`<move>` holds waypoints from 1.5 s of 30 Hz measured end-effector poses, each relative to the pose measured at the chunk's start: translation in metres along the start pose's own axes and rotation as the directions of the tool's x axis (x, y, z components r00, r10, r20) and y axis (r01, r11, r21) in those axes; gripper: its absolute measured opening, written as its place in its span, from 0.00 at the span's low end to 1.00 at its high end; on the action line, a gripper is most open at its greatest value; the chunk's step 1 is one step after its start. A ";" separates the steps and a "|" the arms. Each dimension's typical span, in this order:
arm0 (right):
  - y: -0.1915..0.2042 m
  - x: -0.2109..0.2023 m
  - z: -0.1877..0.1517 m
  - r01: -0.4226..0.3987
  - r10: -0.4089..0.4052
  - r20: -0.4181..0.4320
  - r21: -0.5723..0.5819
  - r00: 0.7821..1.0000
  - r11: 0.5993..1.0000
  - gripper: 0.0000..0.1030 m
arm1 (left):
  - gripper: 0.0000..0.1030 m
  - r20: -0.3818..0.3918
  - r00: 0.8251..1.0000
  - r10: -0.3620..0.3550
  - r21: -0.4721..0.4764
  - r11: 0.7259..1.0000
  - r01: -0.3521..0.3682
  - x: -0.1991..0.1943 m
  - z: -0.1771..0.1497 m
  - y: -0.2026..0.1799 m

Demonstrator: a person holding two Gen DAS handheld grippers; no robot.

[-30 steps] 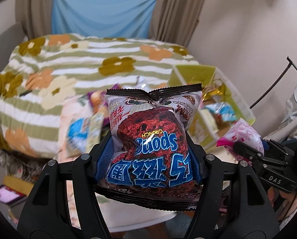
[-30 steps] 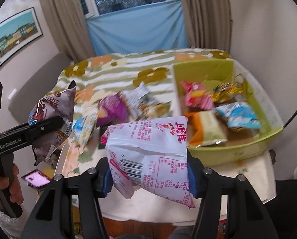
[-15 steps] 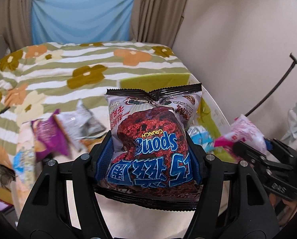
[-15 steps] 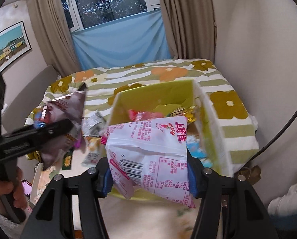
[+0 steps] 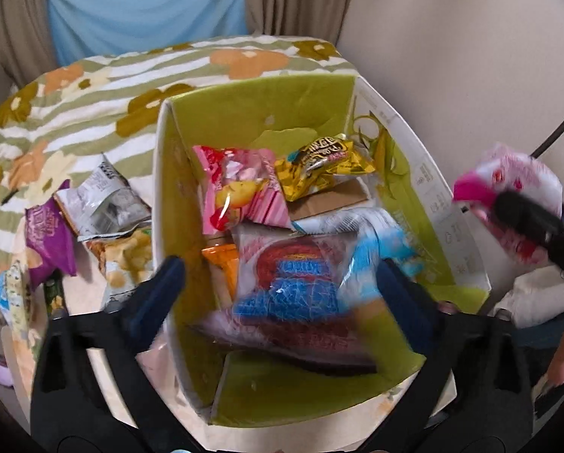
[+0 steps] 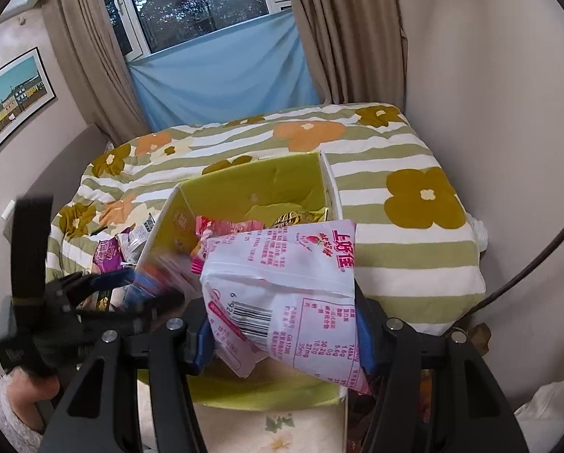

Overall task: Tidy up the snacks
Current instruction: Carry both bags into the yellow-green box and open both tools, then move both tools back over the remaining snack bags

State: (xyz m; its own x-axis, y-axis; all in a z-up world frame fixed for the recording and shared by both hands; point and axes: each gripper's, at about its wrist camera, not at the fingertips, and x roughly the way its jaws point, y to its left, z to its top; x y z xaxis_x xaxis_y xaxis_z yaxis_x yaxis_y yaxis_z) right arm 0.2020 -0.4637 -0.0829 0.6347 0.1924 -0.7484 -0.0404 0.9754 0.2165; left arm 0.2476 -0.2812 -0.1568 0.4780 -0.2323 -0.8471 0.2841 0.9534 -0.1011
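My left gripper (image 5: 282, 283) is open above the green box (image 5: 259, 113). The chocolate sponge-crunch packet (image 5: 293, 294) is blurred between the spread jaws and drops into the box. Inside lie a pink packet (image 5: 240, 192), a yellow packet (image 5: 323, 166) and an orange one (image 5: 221, 264). My right gripper (image 6: 282, 321) is shut on a white and pink snack bag (image 6: 293, 275) and holds it over the box's near right corner (image 6: 266, 392). That bag also shows at the right of the left wrist view (image 5: 516, 192).
Loose packets lie left of the box: a purple one (image 5: 47, 238), a grey one (image 5: 108, 204) and a yellow-white one (image 5: 127, 264). A flowered striped blanket (image 5: 93, 87) covers the bed behind. A wall stands close on the right.
My left gripper moved over the box, tilted down and opened, letting go of the chocolate packet. My right gripper came closer to the box, still holding its bag.
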 end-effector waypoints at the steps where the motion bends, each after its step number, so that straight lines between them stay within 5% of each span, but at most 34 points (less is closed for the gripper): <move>1: 0.000 0.000 0.002 -0.007 0.007 0.003 -0.005 1.000 1.000 0.53 | 0.99 0.001 1.000 -0.008 -0.014 1.000 0.008 -0.001 -0.001 0.003; 19: 0.004 0.070 0.040 -0.097 0.089 -0.113 -0.067 0.990 0.993 0.54 | 0.99 0.004 0.997 0.081 -0.090 0.993 -0.080 -0.019 0.002 0.032; 24: 0.004 0.084 0.042 -0.118 0.112 -0.121 -0.044 0.986 0.992 0.76 | 0.99 0.002 0.995 0.098 -0.118 0.988 -0.097 -0.023 -0.002 0.041; 26: 0.003 0.083 0.041 -0.126 0.122 -0.108 -0.030 0.987 0.992 0.85 | 0.99 0.003 0.994 0.105 -0.121 0.987 -0.104 -0.024 -0.005 0.043; 45: 0.015 0.035 0.015 -0.066 0.060 -0.077 -0.078 0.995 0.995 0.86 | 0.99 0.055 0.993 0.101 -0.116 0.989 -0.095 -0.058 -0.023 0.045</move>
State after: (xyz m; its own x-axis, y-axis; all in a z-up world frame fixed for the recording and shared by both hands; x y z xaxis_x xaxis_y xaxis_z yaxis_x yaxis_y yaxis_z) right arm 0.2351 -0.4445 -0.0962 0.5700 0.2579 -0.7801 -0.1420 0.9661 0.2157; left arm 0.2140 -0.2200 -0.1243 0.5490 -0.1446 -0.8233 0.1393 0.9870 -0.0804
